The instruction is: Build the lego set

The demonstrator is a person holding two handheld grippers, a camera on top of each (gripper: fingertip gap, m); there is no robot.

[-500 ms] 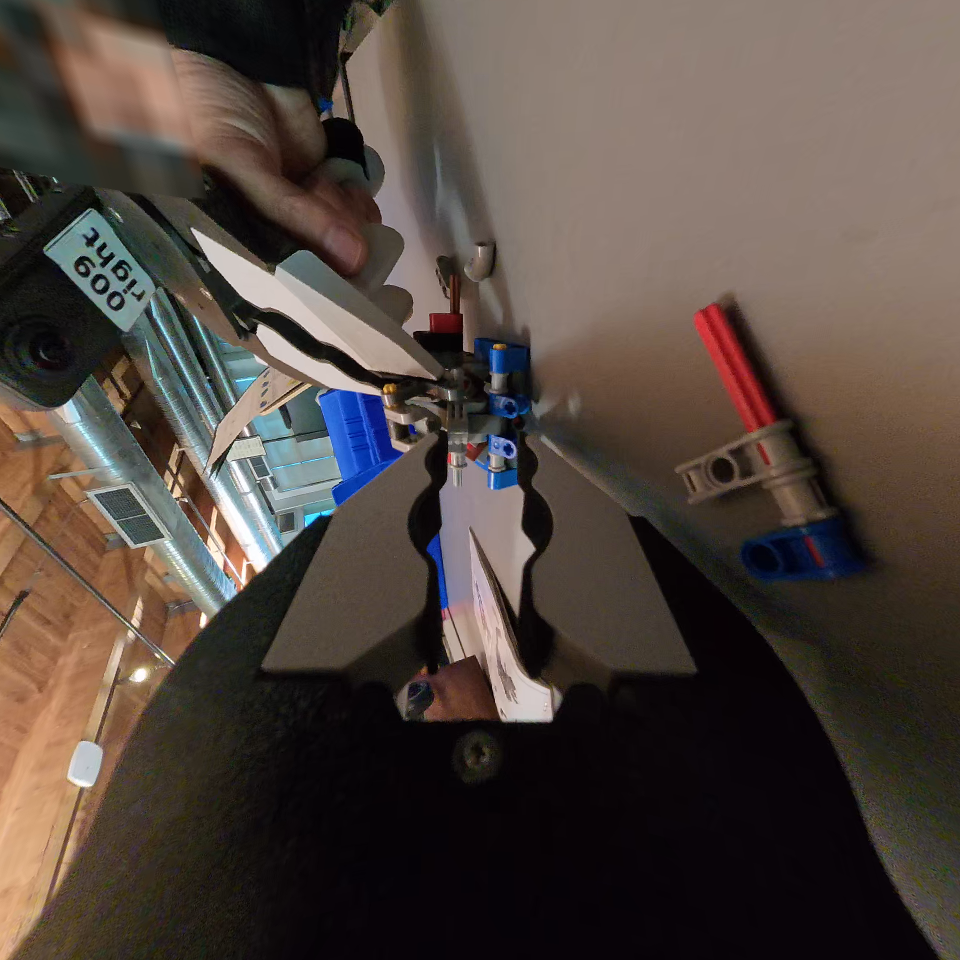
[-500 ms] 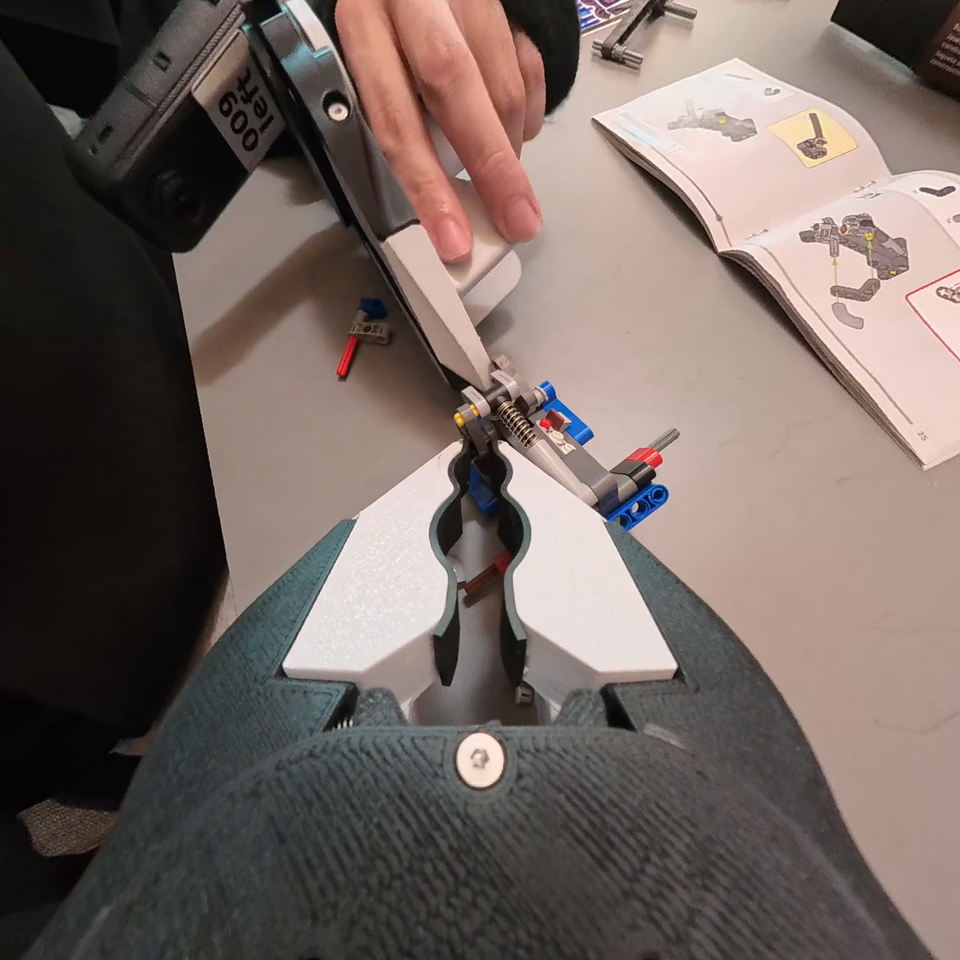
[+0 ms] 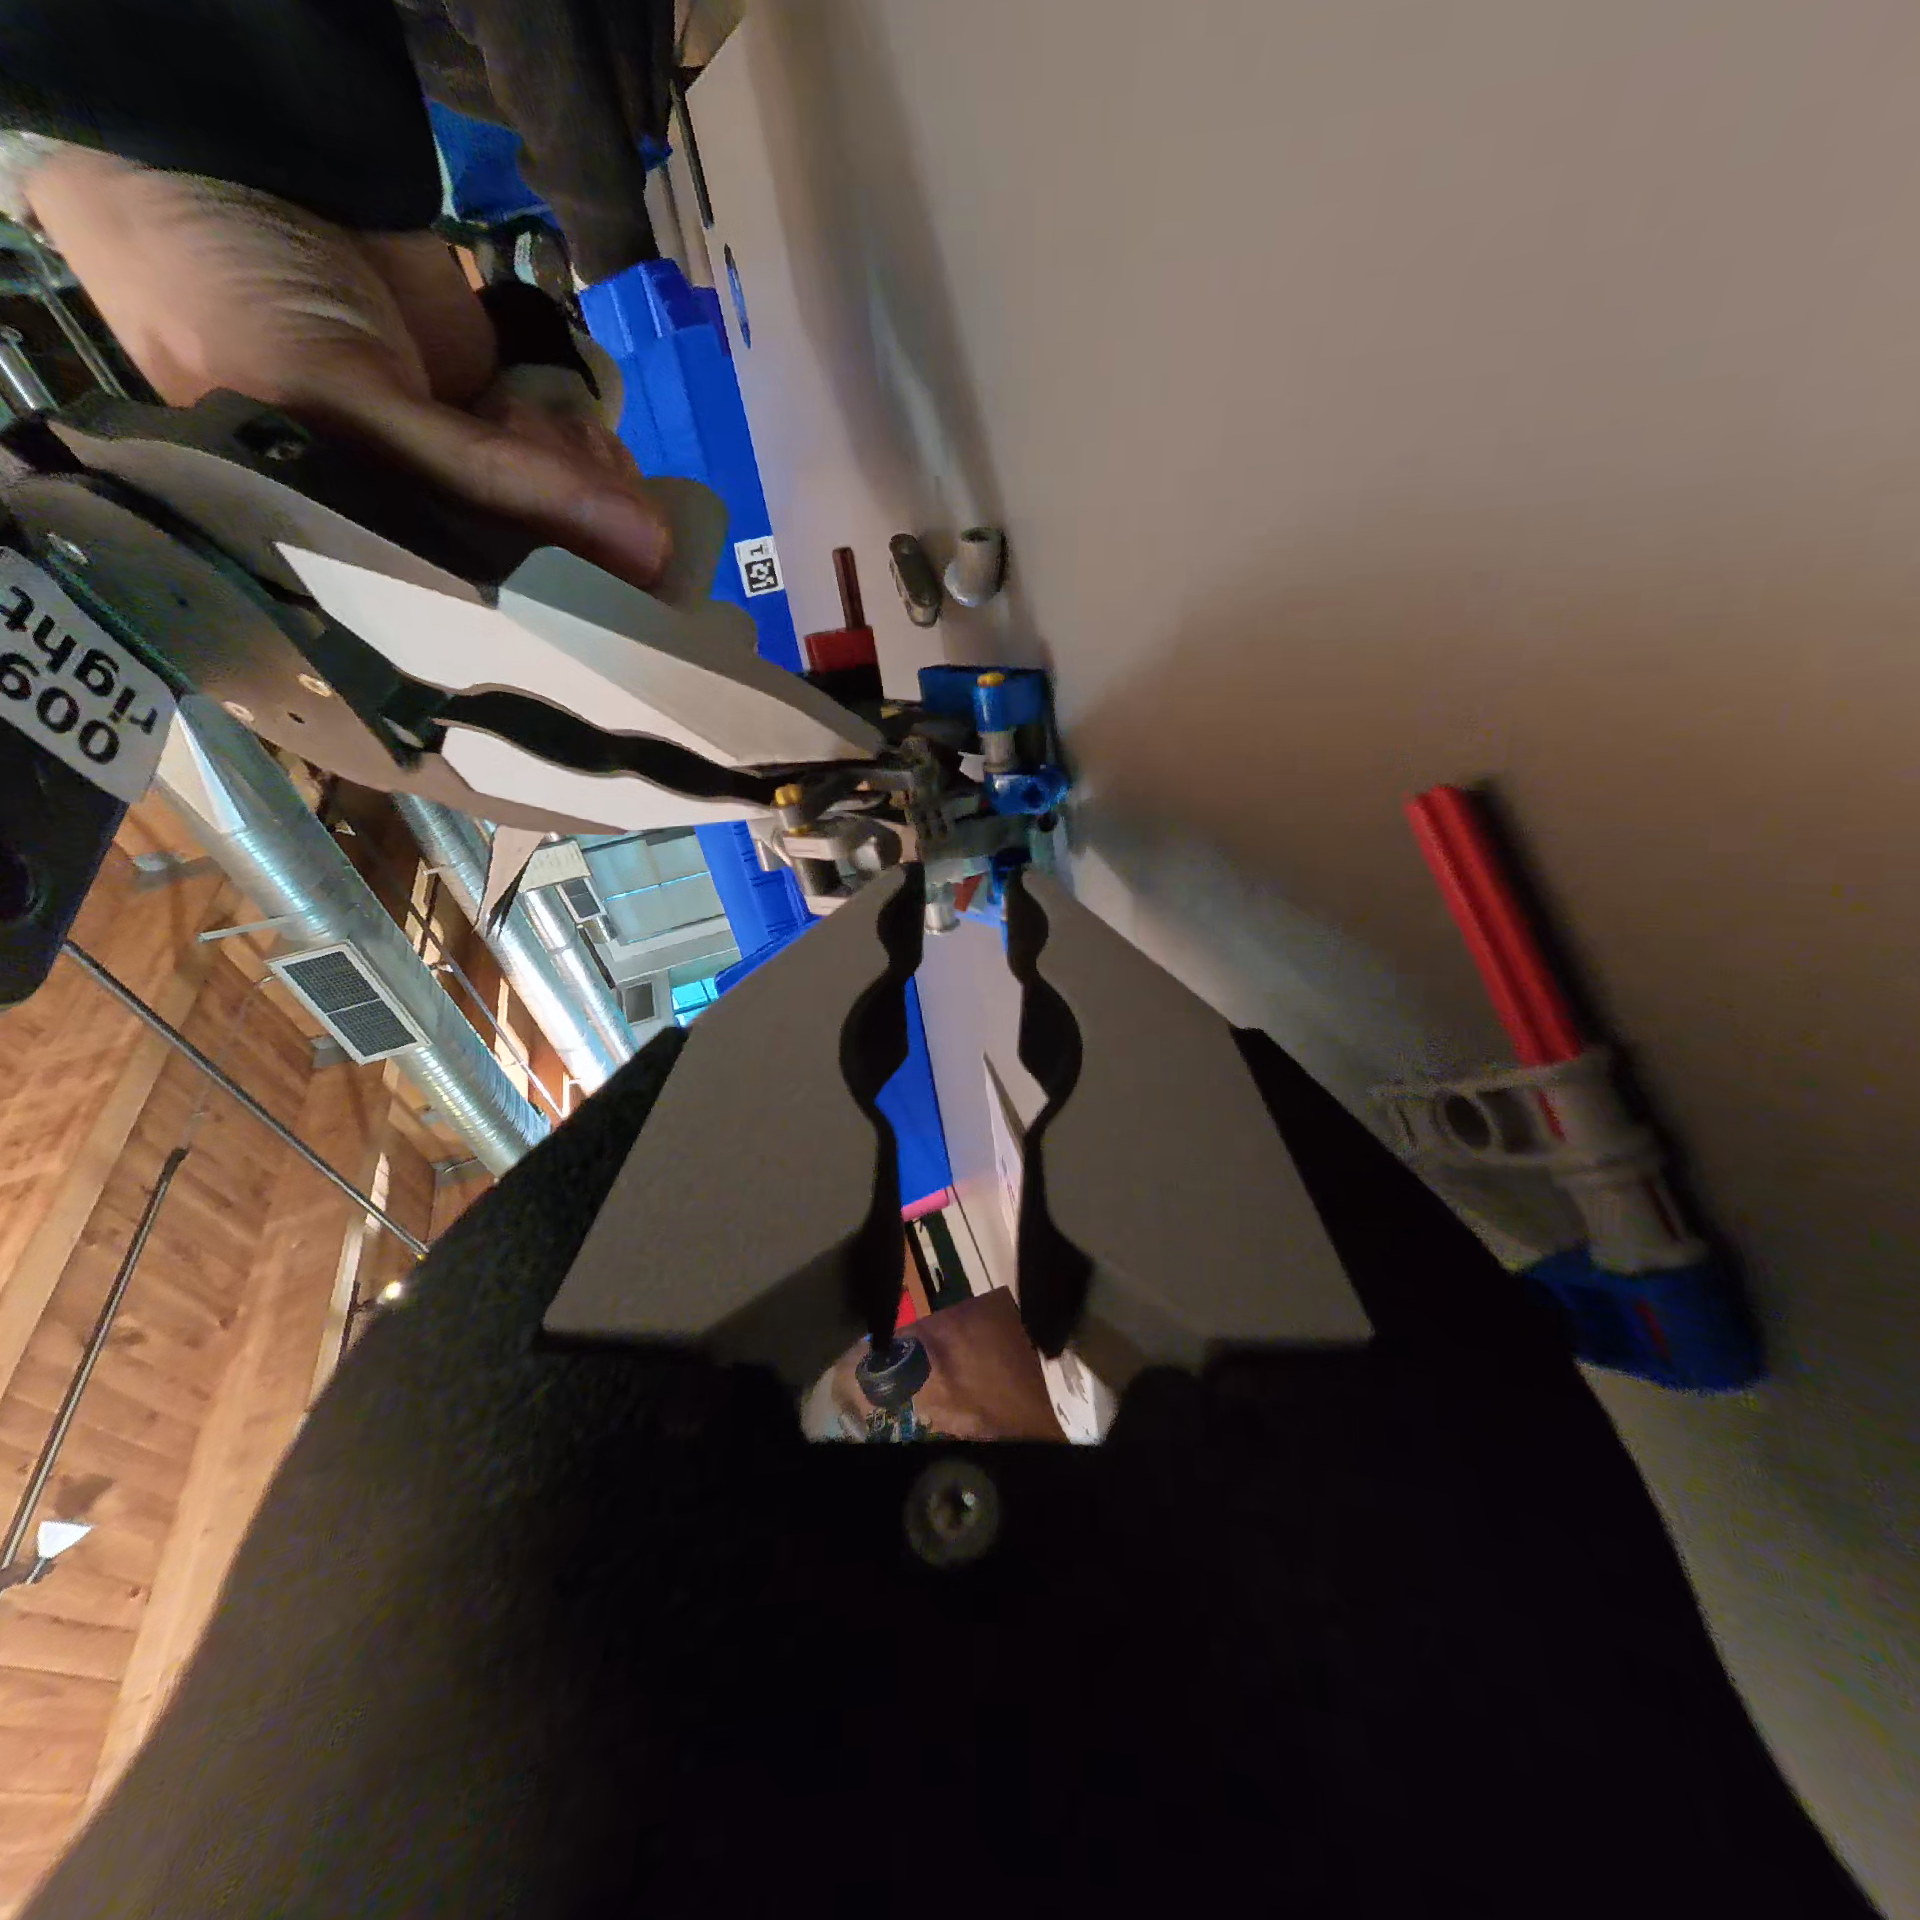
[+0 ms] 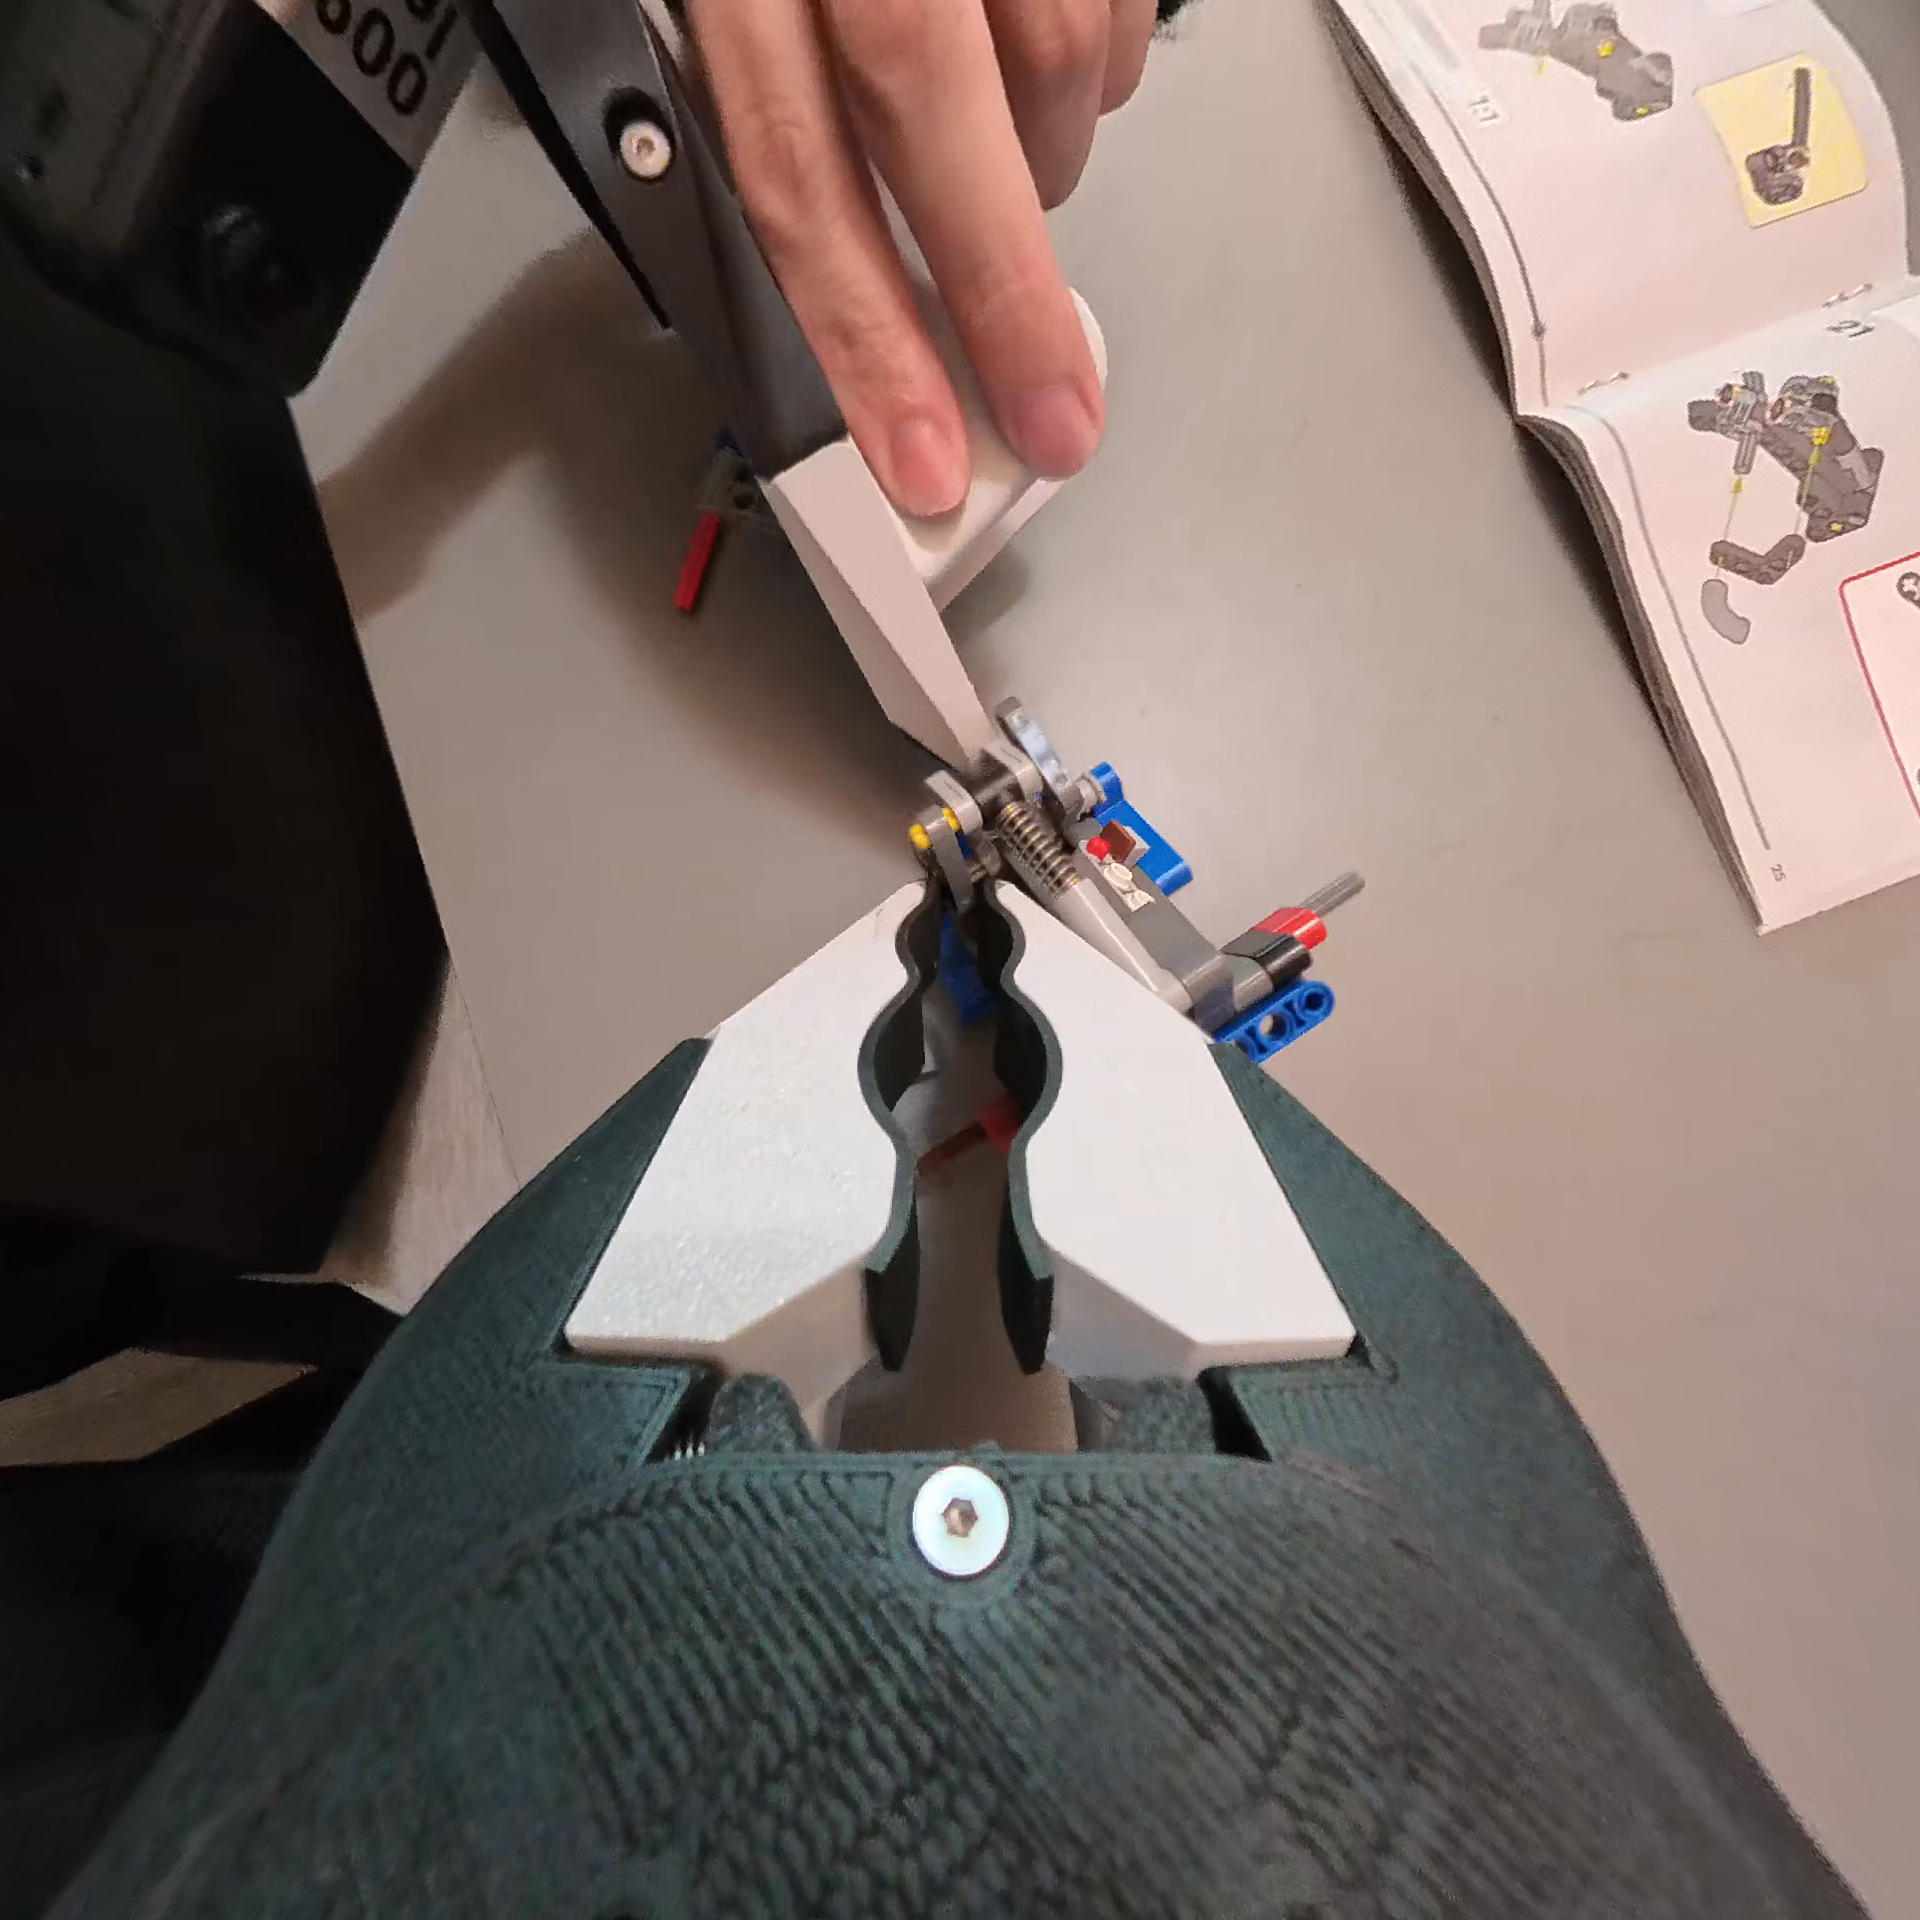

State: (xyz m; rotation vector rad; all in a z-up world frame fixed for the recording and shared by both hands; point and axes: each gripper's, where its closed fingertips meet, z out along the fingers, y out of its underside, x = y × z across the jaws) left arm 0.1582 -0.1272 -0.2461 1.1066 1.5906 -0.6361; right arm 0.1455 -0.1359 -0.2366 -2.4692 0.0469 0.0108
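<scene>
Both grippers, left gripper (image 3: 964,883) and right gripper (image 4: 961,899), pinch the toy brick assembly (image 4: 1091,862) from opposite sides on the table (image 4: 1351,1143). Only the right view shows the open booklet (image 4: 1714,416).

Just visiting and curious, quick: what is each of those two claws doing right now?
Left gripper: closed on the toy model.
Right gripper: closed on the same model's grey arm.
</scene>
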